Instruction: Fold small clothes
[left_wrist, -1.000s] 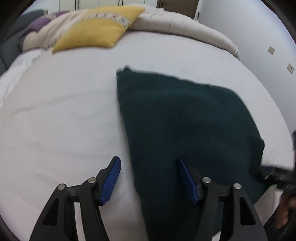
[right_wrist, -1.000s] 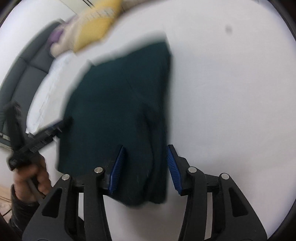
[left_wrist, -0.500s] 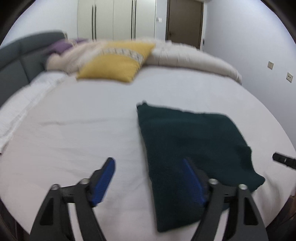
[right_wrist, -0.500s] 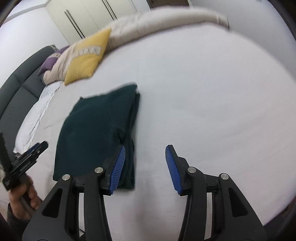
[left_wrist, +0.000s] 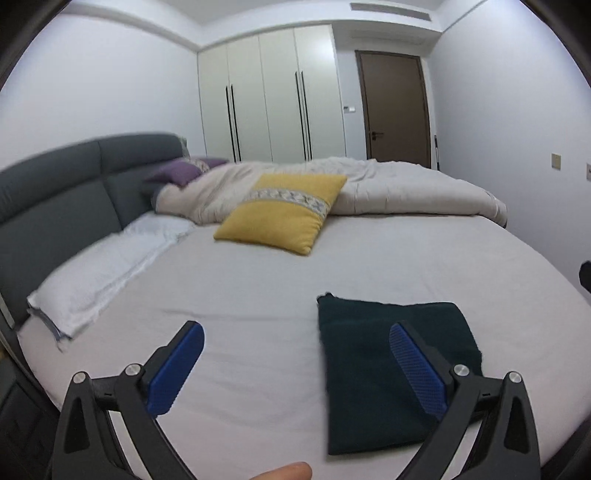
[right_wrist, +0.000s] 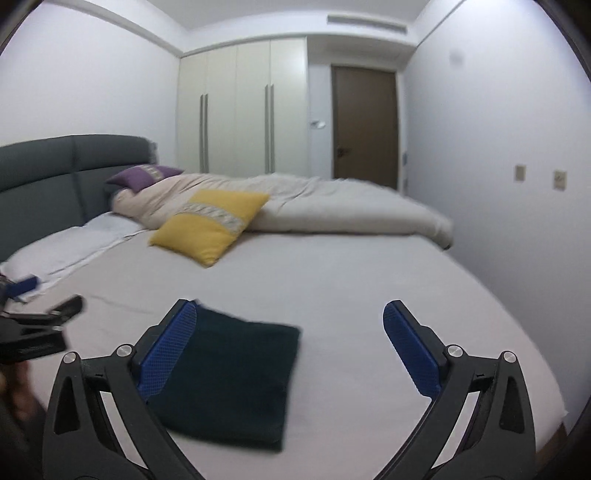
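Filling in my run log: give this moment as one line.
dark green garment: folded, flat on bed | left gripper: open, empty | right gripper: open, empty

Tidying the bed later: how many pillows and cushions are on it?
3. A yellow cushion mid-bed against the duvet, a purple cushion by the headboard, a white pillow along the left edge. The duvet may hide more.

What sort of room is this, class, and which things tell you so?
Almost certainly a home bedroom: a wide bed with a padded grey headboard, a rumpled duvet and yellow cushion, plus a tall built-in wardrobe beside a door.
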